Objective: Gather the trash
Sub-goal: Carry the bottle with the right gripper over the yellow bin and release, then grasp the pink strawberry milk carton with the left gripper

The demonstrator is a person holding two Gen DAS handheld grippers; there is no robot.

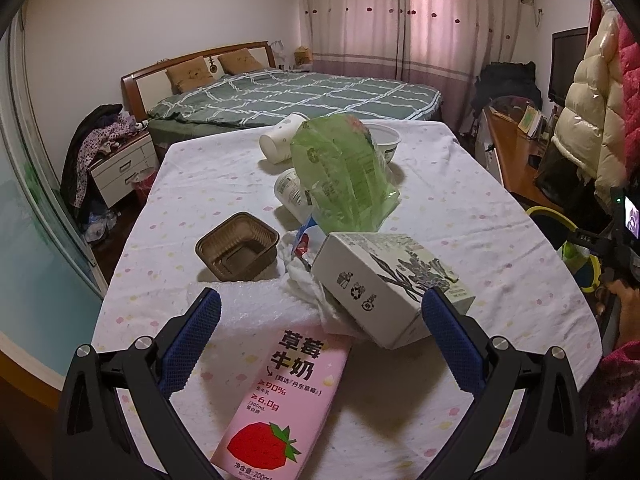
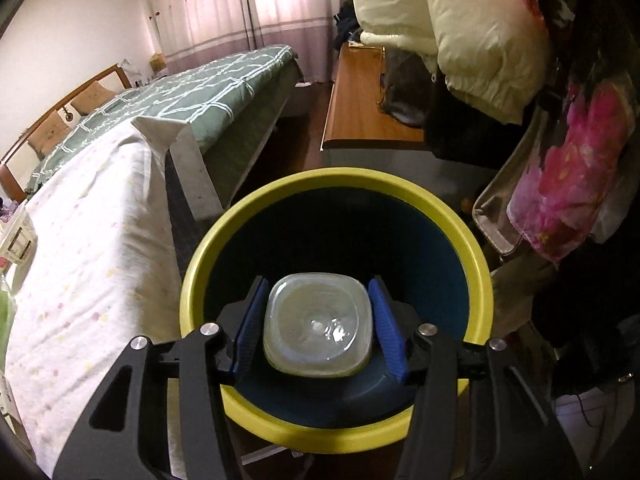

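Note:
My left gripper (image 1: 320, 312) is open and empty above the table. A pink strawberry milk carton (image 1: 280, 400) lies between its fingers. Beyond lie a white printed box (image 1: 384, 284), crumpled tissue (image 1: 316, 296), a brown plastic tray (image 1: 238, 248), a green bag (image 1: 344, 176), paper cups (image 1: 280, 140) and a white bowl (image 1: 384, 140). My right gripper (image 2: 318, 328) is shut on a clear plastic bottle (image 2: 318, 330), seen bottom-on, over the mouth of the yellow-rimmed bin (image 2: 336, 176).
The table (image 1: 500, 220) has a white dotted cloth. The bin (image 1: 544, 216) stands off its right edge, by a wooden desk (image 2: 360, 112) and hanging coats (image 2: 480, 32). A bed (image 1: 300, 96) is behind, a nightstand (image 1: 120, 168) at the left.

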